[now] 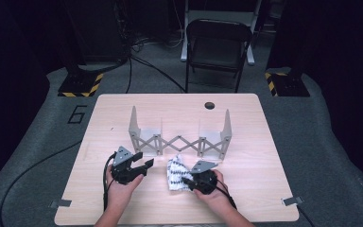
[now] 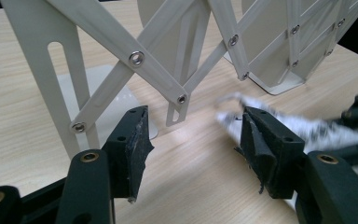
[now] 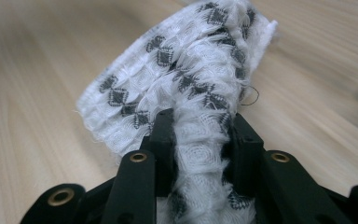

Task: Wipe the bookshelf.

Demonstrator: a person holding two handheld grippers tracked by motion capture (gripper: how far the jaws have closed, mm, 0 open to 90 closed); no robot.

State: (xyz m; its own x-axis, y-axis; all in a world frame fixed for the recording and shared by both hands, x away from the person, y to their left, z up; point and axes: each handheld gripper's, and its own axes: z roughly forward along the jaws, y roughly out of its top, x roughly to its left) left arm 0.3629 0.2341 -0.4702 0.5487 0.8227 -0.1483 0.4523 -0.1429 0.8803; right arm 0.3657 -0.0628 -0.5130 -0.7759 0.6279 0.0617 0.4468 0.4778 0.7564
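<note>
The pale wooden desk (image 1: 123, 106) carries a grey metal scissor-lattice rack (image 1: 179, 139) standing upright across its middle. In front of the rack, toward the person, a white cloth with black diamond patterns (image 3: 186, 79) lies bunched on the desk. The right tongs (image 3: 200, 135) are clenched on a fold of this cloth. The left tongs (image 2: 193, 140) stand released, nothing between them, just beside the cloth.

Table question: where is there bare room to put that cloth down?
Bare wood lies behind the folding rack toward the table hole, and along both side edges. It is crowded in front, where the cloth, left gripper and right gripper meet.
</note>
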